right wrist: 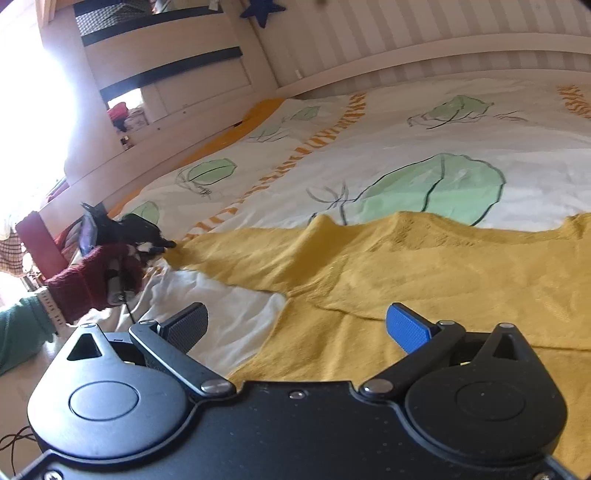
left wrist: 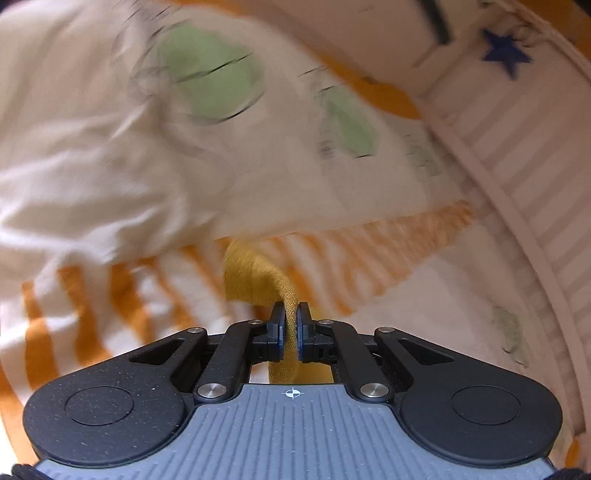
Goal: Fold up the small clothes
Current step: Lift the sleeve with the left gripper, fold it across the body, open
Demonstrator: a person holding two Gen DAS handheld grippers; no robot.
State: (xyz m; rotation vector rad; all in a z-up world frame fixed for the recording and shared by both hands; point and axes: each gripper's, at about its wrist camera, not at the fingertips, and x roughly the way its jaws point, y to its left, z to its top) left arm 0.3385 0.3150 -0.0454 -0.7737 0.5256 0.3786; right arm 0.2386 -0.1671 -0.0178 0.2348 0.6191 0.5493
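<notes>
A mustard-yellow knit garment lies spread on the bed, with a sleeve stretched out to the left. My left gripper is shut on the end of that yellow sleeve; it also shows in the right wrist view, pinching the sleeve tip, held by a hand in a dark red glove. My right gripper is open and empty, its fingers hovering just above the garment's body near the sleeve seam.
The bed cover is white with green leaf prints and orange stripes. A striped wall runs along the far side. A cabinet stands at the bed's far left. The left wrist view is motion-blurred.
</notes>
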